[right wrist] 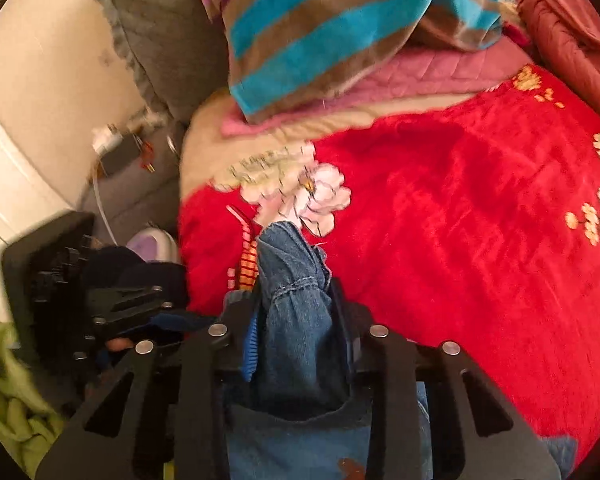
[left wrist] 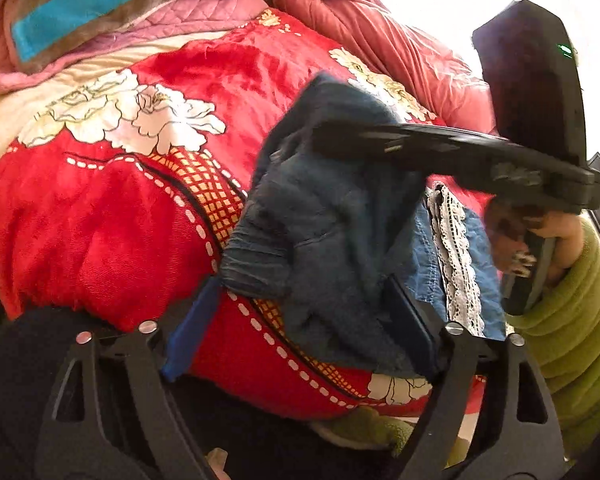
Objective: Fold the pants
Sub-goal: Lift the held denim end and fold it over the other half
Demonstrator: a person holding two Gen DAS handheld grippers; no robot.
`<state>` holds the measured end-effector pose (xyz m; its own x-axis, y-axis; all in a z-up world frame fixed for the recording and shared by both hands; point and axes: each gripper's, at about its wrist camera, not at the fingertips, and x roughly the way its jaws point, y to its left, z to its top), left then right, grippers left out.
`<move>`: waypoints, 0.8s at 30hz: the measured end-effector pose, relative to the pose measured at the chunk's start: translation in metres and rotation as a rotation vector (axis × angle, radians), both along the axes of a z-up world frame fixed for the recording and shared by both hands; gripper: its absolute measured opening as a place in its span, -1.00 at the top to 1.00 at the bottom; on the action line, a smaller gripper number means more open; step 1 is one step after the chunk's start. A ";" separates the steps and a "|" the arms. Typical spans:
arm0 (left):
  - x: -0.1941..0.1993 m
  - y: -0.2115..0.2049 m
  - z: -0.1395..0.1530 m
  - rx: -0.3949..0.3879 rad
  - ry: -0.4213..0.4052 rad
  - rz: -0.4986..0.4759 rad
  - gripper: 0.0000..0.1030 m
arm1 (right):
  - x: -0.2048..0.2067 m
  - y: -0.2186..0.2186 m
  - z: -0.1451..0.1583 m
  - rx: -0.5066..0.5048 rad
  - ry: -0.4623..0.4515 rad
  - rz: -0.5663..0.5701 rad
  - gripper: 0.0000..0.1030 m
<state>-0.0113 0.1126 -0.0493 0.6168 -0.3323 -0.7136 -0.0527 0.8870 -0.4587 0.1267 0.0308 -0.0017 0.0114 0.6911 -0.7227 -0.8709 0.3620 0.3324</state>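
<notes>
The pants [left wrist: 332,216] are blue denim with a dark fleece lining and a white lace trim [left wrist: 456,248], bunched on the red blanket. In the left wrist view my right gripper [left wrist: 328,136] reaches in from the right and lifts a fold of them. The right wrist view shows that gripper [right wrist: 296,288] shut on a gathered wad of denim [right wrist: 288,248]. My left gripper [left wrist: 304,284] stands wide apart low in the left wrist view. The lining hangs between its fingers and rests against the right finger [left wrist: 412,320]. Its blue left pad [left wrist: 192,332] presses on nothing.
A red floral blanket [left wrist: 100,220] covers the bed. At its far end lie a blue-and-brown striped pillow [right wrist: 320,32], a pink quilt [right wrist: 440,68] and a dark red quilt [left wrist: 380,28]. A grey cushion [right wrist: 160,32] and cables [right wrist: 116,148] sit past the bed's left edge. A green sleeve [left wrist: 572,320] is at the right.
</notes>
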 end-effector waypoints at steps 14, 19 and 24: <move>0.025 -0.069 0.025 -0.133 -0.062 -0.172 -0.56 | -0.007 -0.112 0.038 0.220 -0.026 -0.117 0.43; 0.025 -0.110 0.045 -0.110 -0.108 -0.261 -0.46 | -0.007 -0.159 0.044 0.267 -0.043 -0.209 0.27; 0.031 -0.165 0.045 -0.084 -0.111 -0.425 -0.46 | -0.015 -0.225 0.037 0.285 -0.084 -0.411 -0.38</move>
